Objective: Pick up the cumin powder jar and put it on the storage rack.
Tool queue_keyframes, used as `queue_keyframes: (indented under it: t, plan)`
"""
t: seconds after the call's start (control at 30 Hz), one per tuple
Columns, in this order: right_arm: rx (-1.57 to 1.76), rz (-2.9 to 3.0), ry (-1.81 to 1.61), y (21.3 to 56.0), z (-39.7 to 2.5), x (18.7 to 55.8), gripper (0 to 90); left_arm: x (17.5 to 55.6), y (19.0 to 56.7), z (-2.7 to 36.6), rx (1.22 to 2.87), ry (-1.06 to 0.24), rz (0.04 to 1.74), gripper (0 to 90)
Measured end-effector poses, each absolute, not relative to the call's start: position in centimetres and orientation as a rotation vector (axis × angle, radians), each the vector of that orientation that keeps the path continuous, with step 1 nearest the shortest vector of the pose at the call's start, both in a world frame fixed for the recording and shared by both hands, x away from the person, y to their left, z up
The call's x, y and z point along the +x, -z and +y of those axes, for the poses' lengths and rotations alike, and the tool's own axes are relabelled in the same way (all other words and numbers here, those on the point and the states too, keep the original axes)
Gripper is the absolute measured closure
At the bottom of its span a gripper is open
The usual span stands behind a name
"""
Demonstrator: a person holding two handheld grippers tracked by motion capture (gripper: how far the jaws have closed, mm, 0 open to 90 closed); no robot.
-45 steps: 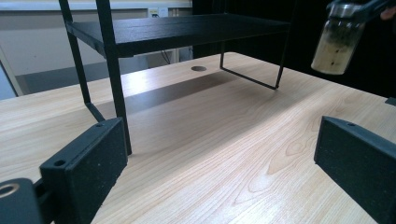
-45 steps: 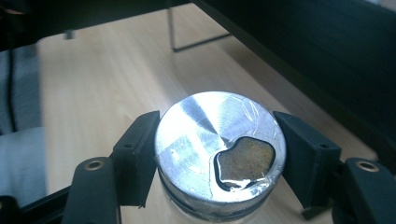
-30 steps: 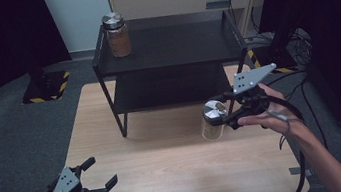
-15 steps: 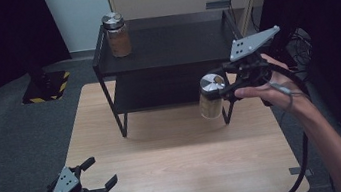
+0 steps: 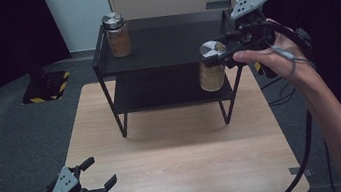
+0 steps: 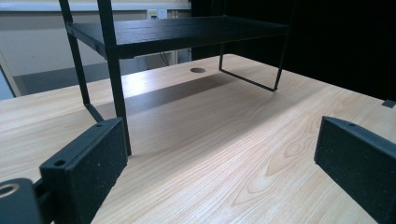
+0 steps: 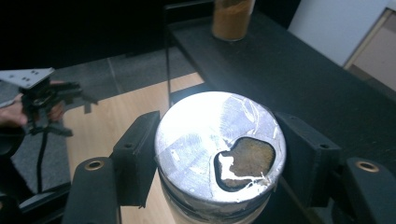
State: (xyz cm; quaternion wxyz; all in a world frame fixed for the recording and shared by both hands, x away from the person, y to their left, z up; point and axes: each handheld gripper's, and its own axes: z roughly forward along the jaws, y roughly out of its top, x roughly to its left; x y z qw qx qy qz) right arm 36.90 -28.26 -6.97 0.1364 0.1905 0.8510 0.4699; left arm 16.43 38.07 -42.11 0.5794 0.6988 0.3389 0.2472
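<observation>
Right claw clamping foil-lidded jar of orange-brown powder, hanging at rack right edge; matching jar sitting far left. Left claw gaping over counter.

From above your side you look forward and down over the whole table and black shelf. Your left gripper's camera sits low, close to the tabletop, facing the shelf across it. Your right gripper's camera looks steeply down, very near, over the shelf's top. All three share the shelf and tabletop.
</observation>
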Motion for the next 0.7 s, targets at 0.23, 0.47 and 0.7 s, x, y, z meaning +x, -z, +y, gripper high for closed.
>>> queue_keyframes:
  t: [0.23, 0.47, 0.7]
  plan:
    - [0.607, 2.436, -1.335, 6.0, -26.9, 38.0, 35.4, 16.4, 42.1, 38.1, 1.633, -0.577, 0.793, 1.2]
    - [0.701, 2.384, -1.262, 4.5, -25.5, 39.8, 35.4, 16.3, 42.2, 38.3, 1.625, -0.580, 0.795, 1.2]
    - [0.873, 2.278, -1.201, 4.0, -24.7, 41.7, 35.4, 16.4, 42.1, 38.3, 1.636, -0.580, 0.795, 1.2]
